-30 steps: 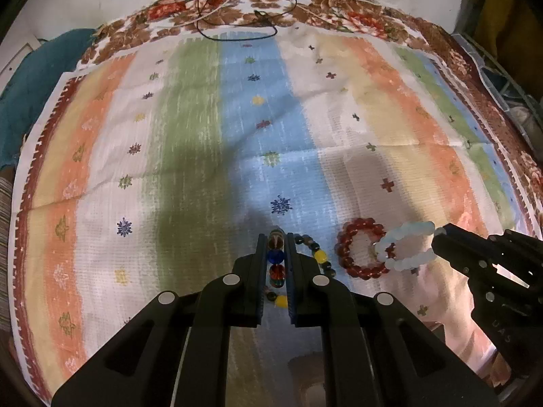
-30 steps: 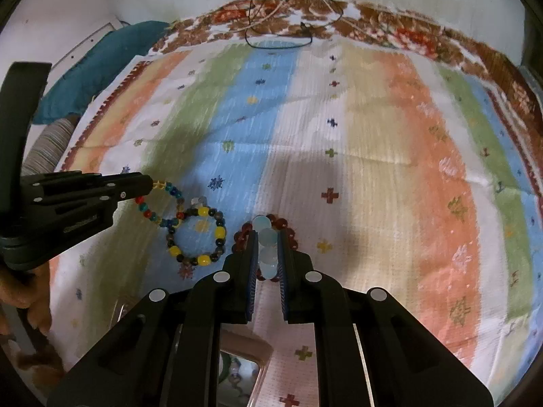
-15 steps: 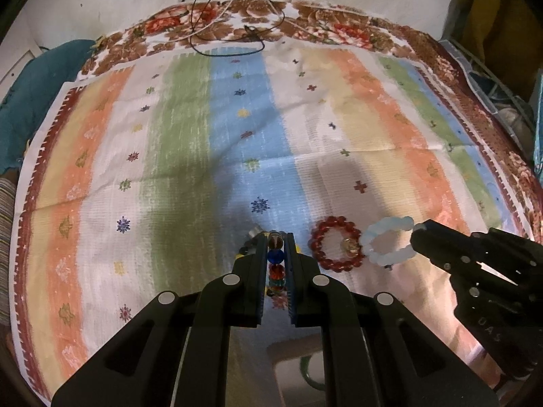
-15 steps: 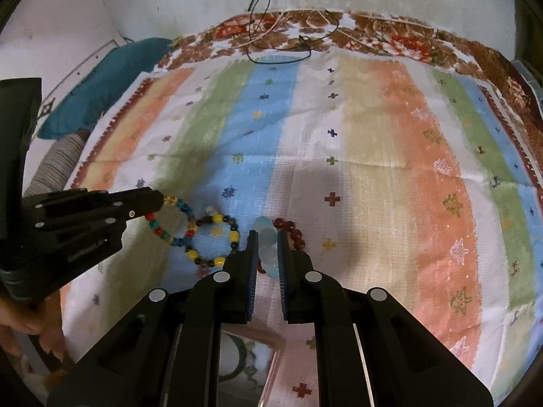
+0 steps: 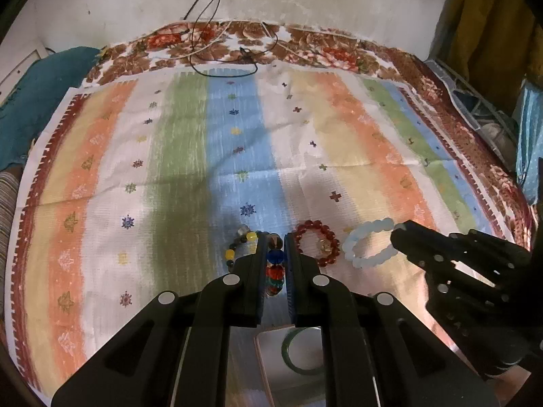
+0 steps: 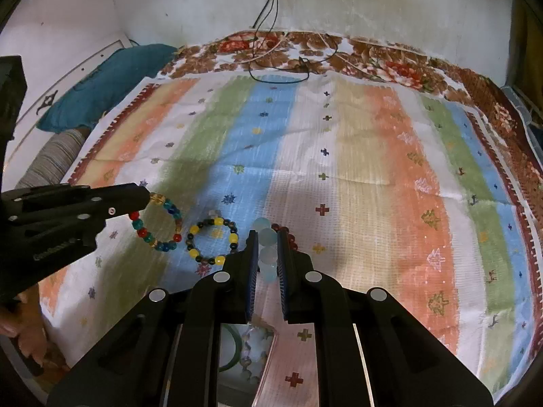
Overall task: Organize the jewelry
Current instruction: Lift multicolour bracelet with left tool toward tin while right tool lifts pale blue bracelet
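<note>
My left gripper (image 5: 273, 237) is shut on a multicolour bead bracelet (image 5: 275, 263), whose loop hangs from it in the right wrist view (image 6: 159, 227). My right gripper (image 6: 268, 234) is shut on a pale blue bead bracelet (image 6: 267, 254), seen as a ring (image 5: 368, 247) at its tip (image 5: 398, 234) in the left wrist view. A yellow-and-black bracelet (image 6: 212, 240) and a dark red bracelet (image 5: 317, 242) lie on the striped cloth (image 5: 169, 169) between the two grippers. The left gripper (image 6: 144, 198) stands to the left of the right one.
An open box (image 5: 271, 356) holding a green bangle (image 5: 302, 352) lies under the grippers at the near edge; a bead string (image 6: 249, 349) also lies in it. Black cables (image 5: 220, 64) trail at the far end. A teal cushion (image 6: 112, 78) sits far left. A person's hand (image 6: 23, 335) shows bottom left.
Both grippers have risen and drawn back with their bracelets still gripped. More of the cloth and wall shows, and the box with the green bangle has come into view below.
</note>
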`<control>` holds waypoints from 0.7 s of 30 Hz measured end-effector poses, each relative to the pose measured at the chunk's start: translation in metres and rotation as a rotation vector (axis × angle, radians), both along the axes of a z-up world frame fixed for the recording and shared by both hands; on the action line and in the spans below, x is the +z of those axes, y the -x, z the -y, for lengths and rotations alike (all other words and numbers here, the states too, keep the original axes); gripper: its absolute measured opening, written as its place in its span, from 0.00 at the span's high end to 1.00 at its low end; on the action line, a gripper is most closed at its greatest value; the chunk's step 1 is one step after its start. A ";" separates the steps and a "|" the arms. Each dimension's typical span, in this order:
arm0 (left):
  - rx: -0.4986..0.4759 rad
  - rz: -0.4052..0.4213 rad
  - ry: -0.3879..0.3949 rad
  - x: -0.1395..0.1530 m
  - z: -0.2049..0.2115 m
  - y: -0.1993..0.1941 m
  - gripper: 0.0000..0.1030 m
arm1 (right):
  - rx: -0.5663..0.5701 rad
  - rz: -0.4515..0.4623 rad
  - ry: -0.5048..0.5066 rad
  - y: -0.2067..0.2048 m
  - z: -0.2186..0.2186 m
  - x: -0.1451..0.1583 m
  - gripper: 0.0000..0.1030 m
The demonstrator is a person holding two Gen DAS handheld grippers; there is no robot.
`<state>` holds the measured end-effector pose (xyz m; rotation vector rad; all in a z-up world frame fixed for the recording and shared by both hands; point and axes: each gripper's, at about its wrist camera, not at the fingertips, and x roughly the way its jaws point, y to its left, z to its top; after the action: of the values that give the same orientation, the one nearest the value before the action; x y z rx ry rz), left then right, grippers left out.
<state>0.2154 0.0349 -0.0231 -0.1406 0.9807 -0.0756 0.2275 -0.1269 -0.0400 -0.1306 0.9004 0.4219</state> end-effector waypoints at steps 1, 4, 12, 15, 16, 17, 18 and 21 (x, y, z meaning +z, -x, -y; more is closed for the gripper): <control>-0.001 0.006 0.003 0.002 0.000 0.003 0.91 | 0.001 0.003 0.001 0.001 0.000 0.000 0.88; -0.002 0.022 0.002 0.008 0.001 0.008 0.91 | 0.008 0.020 0.000 0.007 0.000 0.003 0.88; -0.005 0.057 0.006 0.017 0.005 0.025 0.91 | 0.025 0.076 0.013 0.025 0.000 0.012 0.88; -0.008 0.074 0.010 0.022 0.007 0.033 0.91 | 0.026 0.088 -0.005 0.032 0.003 0.017 0.88; -0.011 0.083 0.010 0.024 0.008 0.036 0.91 | 0.027 0.090 -0.008 0.034 0.004 0.018 0.88; -0.014 0.087 0.010 0.025 0.009 0.039 0.91 | 0.029 0.092 -0.011 0.036 0.004 0.019 0.88; -0.017 0.092 0.010 0.027 0.011 0.041 0.91 | 0.030 0.096 -0.014 0.038 0.005 0.020 0.88; -0.032 0.119 0.013 0.031 0.015 0.049 0.91 | 0.026 0.103 -0.026 0.044 0.008 0.022 0.88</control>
<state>0.1663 0.0194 0.0081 -0.1303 0.8641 -0.1186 0.1840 -0.1347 -0.0176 -0.1391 0.7923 0.4475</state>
